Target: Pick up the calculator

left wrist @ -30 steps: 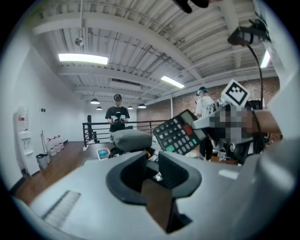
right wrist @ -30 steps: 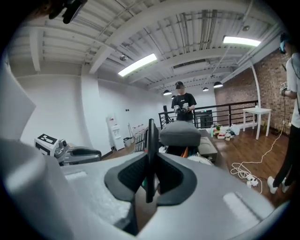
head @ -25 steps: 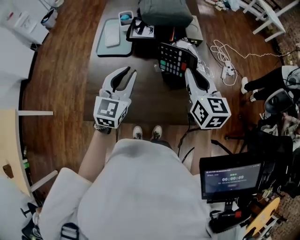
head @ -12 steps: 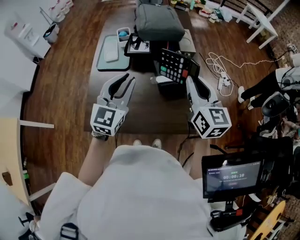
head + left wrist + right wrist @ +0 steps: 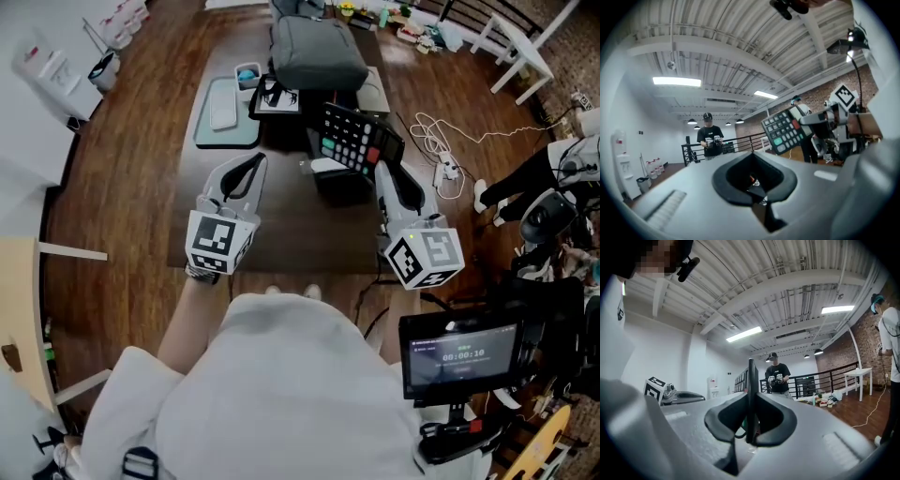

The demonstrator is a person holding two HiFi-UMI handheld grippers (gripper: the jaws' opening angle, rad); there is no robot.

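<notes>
The calculator (image 5: 359,138) is black with grey keys plus a green and a red one. It hangs tilted in the air above the dark table (image 5: 281,225). My right gripper (image 5: 380,167) is shut on its near edge. In the right gripper view the calculator (image 5: 751,380) stands edge-on between the pads, right gripper (image 5: 750,425) clamped on it. My left gripper (image 5: 255,157) floats over the table to the left, shut and holding nothing. From the left gripper view, the left gripper (image 5: 757,186) has its tips together, and the calculator (image 5: 786,131) shows to the right.
At the table's far end lie a teal tray (image 5: 208,131), a grey bag (image 5: 317,49) and a black box (image 5: 339,183) below the calculator. A white cable (image 5: 441,141) lies on the wooden floor at right. A tablet screen (image 5: 459,356) stands near right. A person (image 5: 777,376) stands far off.
The right gripper has lifted the calculator higher above the table. The left gripper has risen a little too, still shut and holding nothing.
</notes>
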